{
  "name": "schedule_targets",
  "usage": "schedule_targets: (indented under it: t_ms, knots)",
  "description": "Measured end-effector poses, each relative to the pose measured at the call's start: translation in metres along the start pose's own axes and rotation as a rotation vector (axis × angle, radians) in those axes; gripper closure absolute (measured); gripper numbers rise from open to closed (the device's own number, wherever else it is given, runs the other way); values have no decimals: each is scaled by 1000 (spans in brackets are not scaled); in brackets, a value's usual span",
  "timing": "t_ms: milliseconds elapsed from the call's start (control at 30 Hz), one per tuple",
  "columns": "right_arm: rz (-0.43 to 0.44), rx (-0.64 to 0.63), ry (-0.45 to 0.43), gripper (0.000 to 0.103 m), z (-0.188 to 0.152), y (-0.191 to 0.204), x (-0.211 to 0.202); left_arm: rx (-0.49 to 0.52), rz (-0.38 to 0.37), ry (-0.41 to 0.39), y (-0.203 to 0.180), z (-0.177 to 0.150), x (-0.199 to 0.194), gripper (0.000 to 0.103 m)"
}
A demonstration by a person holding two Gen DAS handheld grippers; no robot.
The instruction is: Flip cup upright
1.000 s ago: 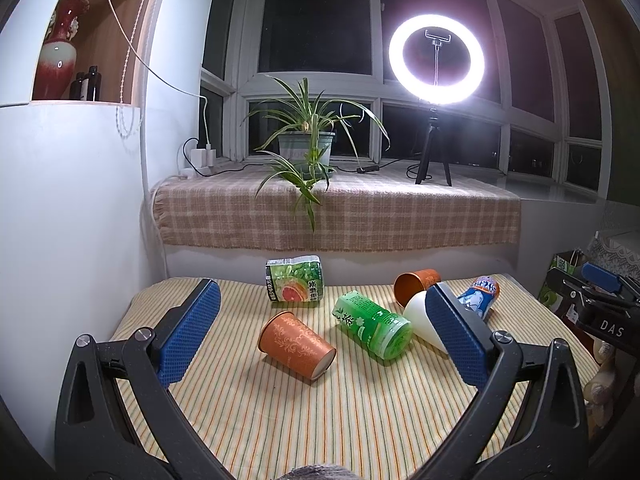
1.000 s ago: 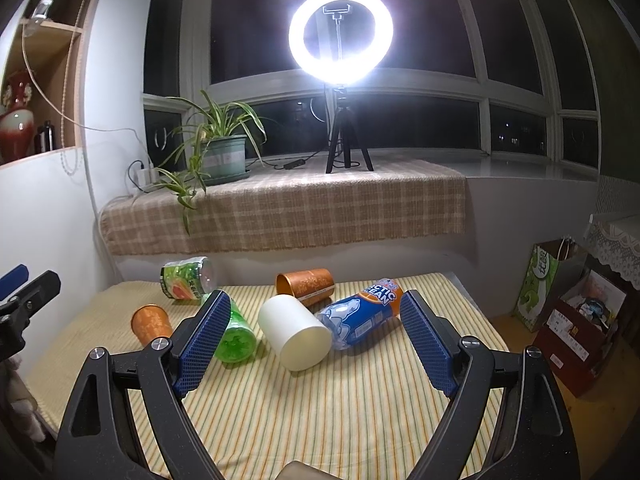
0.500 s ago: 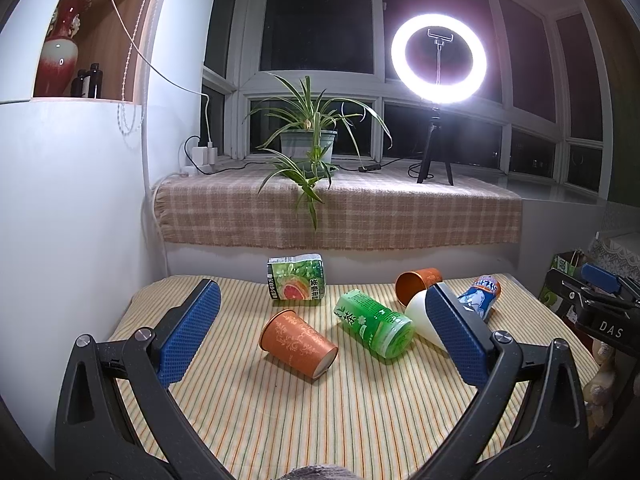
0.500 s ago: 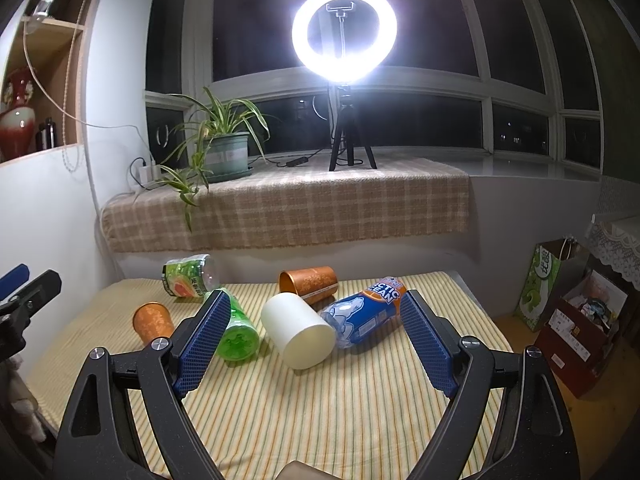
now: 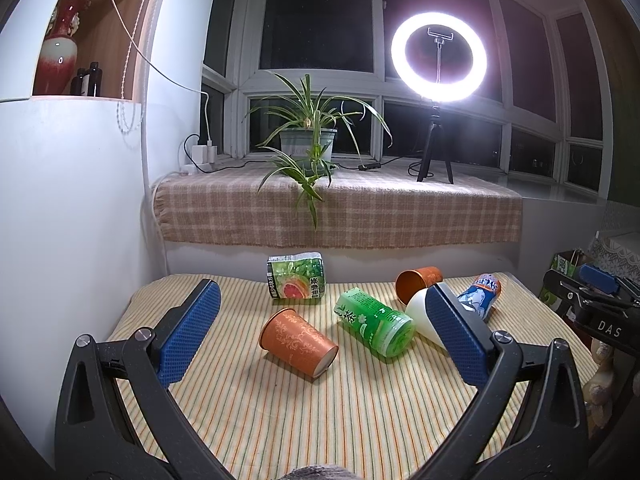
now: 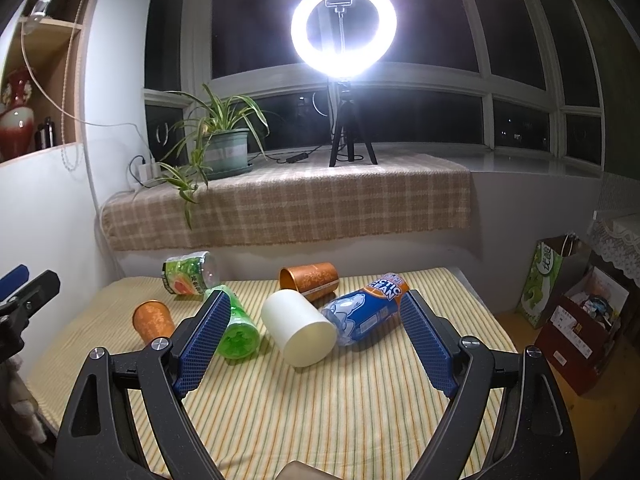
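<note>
Night windows, lit ring light [image 5: 439, 62] on a tripod and a spider plant [image 5: 308, 136] on the checked sill behind; work surface is a striped tablecloth [image 5: 320, 412] w/ six containers, all lying on their sides.

Both tools idle. My left gripper [image 5: 320, 336] is spread wide, nothing between the pads, held above the near cloth. My right gripper [image 6: 316, 340] is likewise wide apart and empty.

Targets: patterned orange paper cup [image 5: 298, 343] lies centre-left, mouth pointing away, base toward me, apart from its neighbours. White cup [image 6: 298, 328] lies centre, just beside the blue Arctic Clean bottle [image 6: 366, 310], poss. touching. 2nd orange cup [image 6: 310, 277] sits behind those, mouth to the left. Green tea bottle [image 5: 374, 322] and grapefruit-label bottle [image 5: 296, 282] aren't cups, so I'd leave them.

Step, as I read it: pre-grasp, no cup stood up yet. Next move prob. left tool onto the near orange cup: straddle the sidewall, close gently (paper crushes), lift, rotate so the mouth faces up, set down on the soft cloth w/o tipping.
</note>
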State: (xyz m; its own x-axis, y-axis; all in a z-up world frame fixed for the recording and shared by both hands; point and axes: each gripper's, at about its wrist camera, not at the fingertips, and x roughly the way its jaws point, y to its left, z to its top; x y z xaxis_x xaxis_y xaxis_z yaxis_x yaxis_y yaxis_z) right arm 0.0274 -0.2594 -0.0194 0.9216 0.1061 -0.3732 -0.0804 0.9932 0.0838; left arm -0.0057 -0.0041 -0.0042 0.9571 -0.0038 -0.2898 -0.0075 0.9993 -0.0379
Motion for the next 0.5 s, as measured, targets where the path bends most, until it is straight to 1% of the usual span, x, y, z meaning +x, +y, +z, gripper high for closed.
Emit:
schedule_targets:
  t_ms: [133, 367, 500]
  knots:
    - [8, -7, 10, 16, -1, 2, 4, -4, 4, 4, 4, -7, 3, 0]
    - [39, -34, 41, 16, -3, 10, 16, -6, 12, 20, 8, -9, 6, 0]
    - [93, -55, 85, 16, -3, 15, 31, -8, 24, 32, 14, -12, 6, 0]
